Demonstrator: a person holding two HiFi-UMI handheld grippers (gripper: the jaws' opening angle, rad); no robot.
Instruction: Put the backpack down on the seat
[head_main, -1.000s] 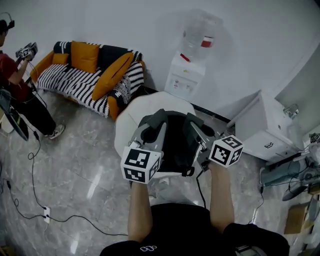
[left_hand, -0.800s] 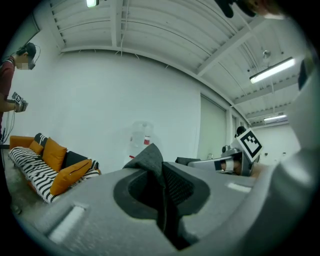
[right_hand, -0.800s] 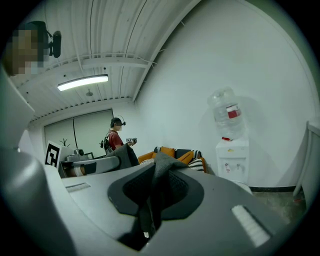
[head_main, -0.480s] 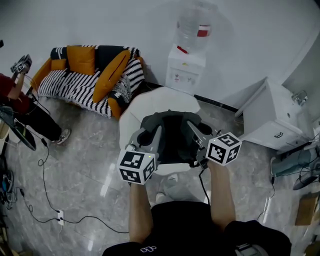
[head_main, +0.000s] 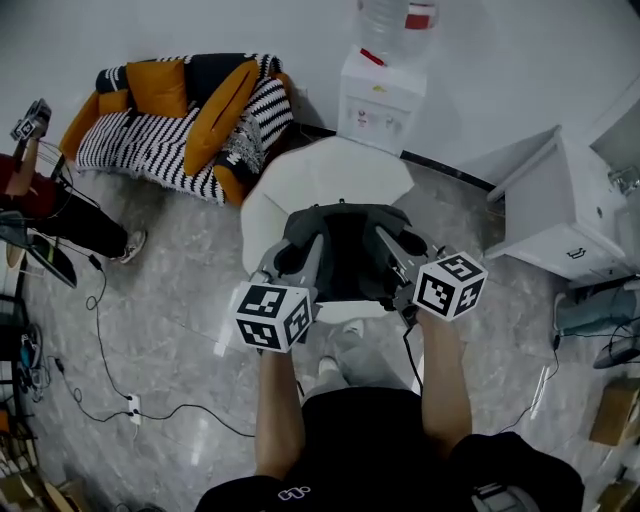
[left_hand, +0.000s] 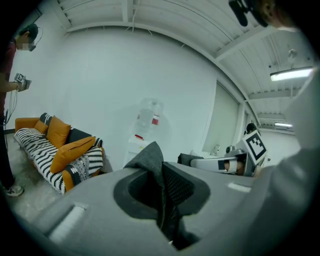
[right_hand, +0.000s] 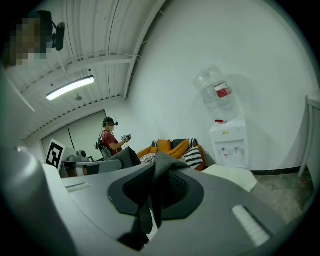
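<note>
My left gripper and my right gripper are grey with black pad recesses; each carries a cube of black-and-white square markers. The dark grey fabric backpack has a black centre panel. The rounded seat is white. The fabric sofa is black-and-white striped, with orange cushions. The glossy stone floor is mottled grey.

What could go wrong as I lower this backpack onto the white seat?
1. The left hand-held gripper and the right hand-held gripper each pinch only a thin fold of the backpack; the fabric could slip and one side drop.
2. In the head view the backpack hangs over the near half of the seat, so it might land off-centre and slide to the floor.
</note>
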